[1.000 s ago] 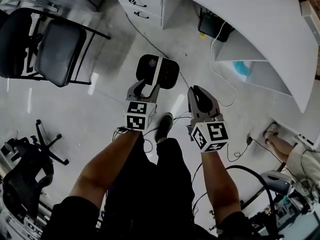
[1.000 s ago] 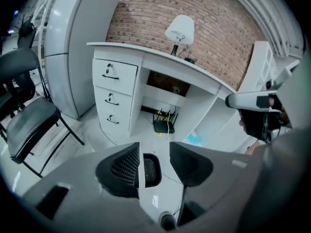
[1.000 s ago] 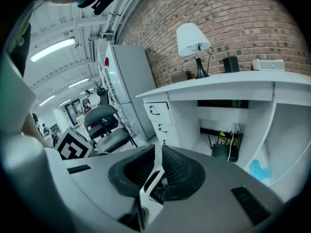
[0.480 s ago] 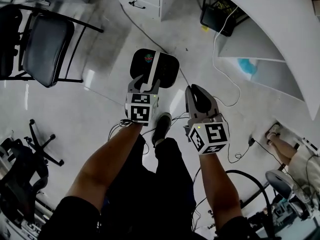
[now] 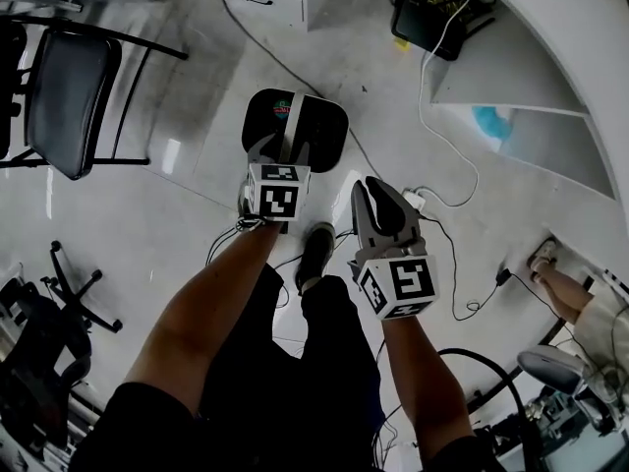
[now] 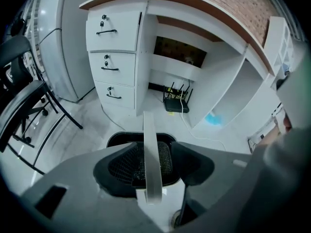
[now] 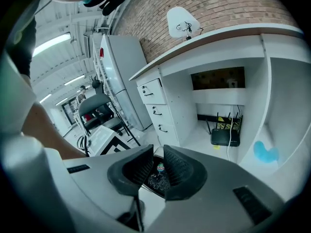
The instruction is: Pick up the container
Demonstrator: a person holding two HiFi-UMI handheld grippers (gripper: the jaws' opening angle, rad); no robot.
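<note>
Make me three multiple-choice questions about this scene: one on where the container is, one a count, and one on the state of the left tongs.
1. Where is the black container? A on the floor by the white desk; B on the desktop; C on a wall hook.
2. How many drawers are stacked in the desk? A one; B three; C six.
3. The left tongs are: A shut with nothing between; B apart around the white handle; C clamped on a cable.
Answers: 1 A, it sits on pale floor before the desk. 2 B, three handled fronts show. 3 B, they are opening, pads clear of the handle.
</note>
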